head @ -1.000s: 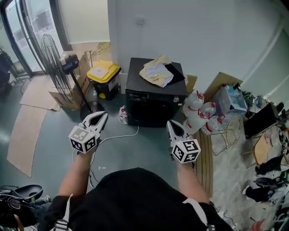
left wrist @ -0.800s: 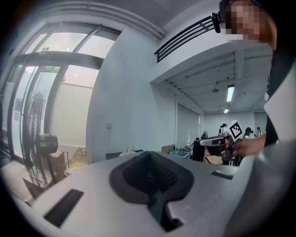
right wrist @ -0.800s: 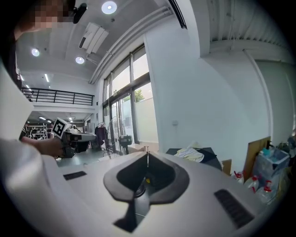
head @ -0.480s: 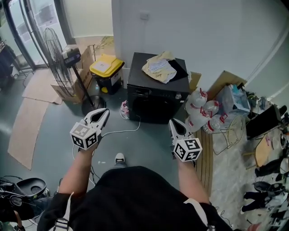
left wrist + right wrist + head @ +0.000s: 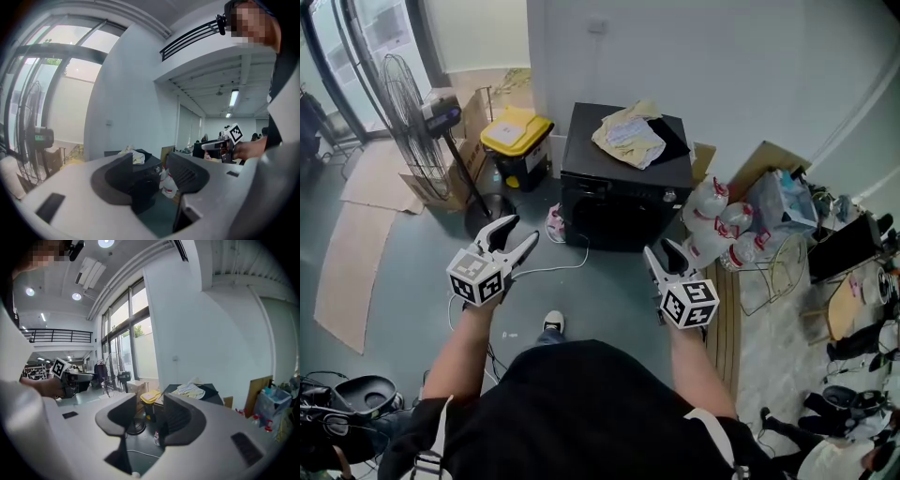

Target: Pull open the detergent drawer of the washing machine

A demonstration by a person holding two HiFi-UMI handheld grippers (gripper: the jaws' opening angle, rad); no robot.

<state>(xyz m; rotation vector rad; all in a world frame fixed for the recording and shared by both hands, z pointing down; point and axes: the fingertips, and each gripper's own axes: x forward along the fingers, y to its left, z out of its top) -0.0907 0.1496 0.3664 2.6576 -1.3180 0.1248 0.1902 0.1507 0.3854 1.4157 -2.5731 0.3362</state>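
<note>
The black washing machine stands against the white wall, a crumpled cloth on its lid. Its front faces me; the detergent drawer in the top strip is too dark to make out. Both grippers hover over the floor well short of the machine. My left gripper points at its left side, and my right gripper at its right side. Both pairs of jaws have just been opening and hold nothing. Between the left jaws I see the machine. The right jaws frame floor and a yellow-lidded bin.
A standing fan and a yellow-lidded bin sit left of the machine. Large water bottles and a wire rack crowd its right. A white cable runs across the floor. My shoe shows below.
Both grippers' jaws were shut together and now stand spread apart. Both hands have sunk slightly, still short of the machine.
</note>
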